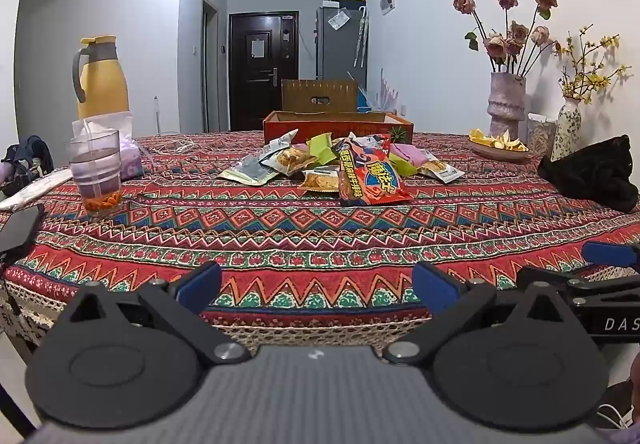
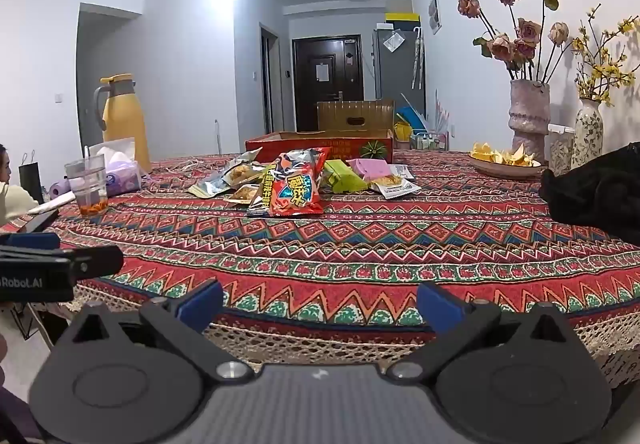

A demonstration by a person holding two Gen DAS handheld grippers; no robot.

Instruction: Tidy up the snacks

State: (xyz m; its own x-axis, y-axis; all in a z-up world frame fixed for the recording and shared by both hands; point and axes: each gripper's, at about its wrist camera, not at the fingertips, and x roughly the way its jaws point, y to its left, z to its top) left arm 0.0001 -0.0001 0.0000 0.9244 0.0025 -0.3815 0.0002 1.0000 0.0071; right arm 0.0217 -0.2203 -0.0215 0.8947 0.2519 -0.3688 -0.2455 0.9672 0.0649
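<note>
Left gripper [image 1: 316, 286] is hovering wide open at the table edge [image 1: 320, 328]; "DAS" is showing beside it. Right gripper [image 2: 320, 304] is likewise gaping, "Robot.AI" legible alongside, with the red snack bag [image 2: 294, 187] lying mid-table before the cardboard box [image 2: 320, 145].

I count one large red snack bag [image 1: 370, 173], two green packets [image 2: 345, 176], one pink packet [image 2: 373, 167] and roughly five small silver-edged pouches [image 1: 289, 159], though the overlap in the pile keeps me from an exact tally. Behind them I see one low red cardboard box [image 1: 338, 125]. On the worktop [image 1: 280, 240] I also make out two vases [image 1: 505, 103], one yellow jug [image 1: 102, 77], one drinking glass [image 1: 96, 171] and one dish [image 1: 498, 149] of yellow pieces.
</note>
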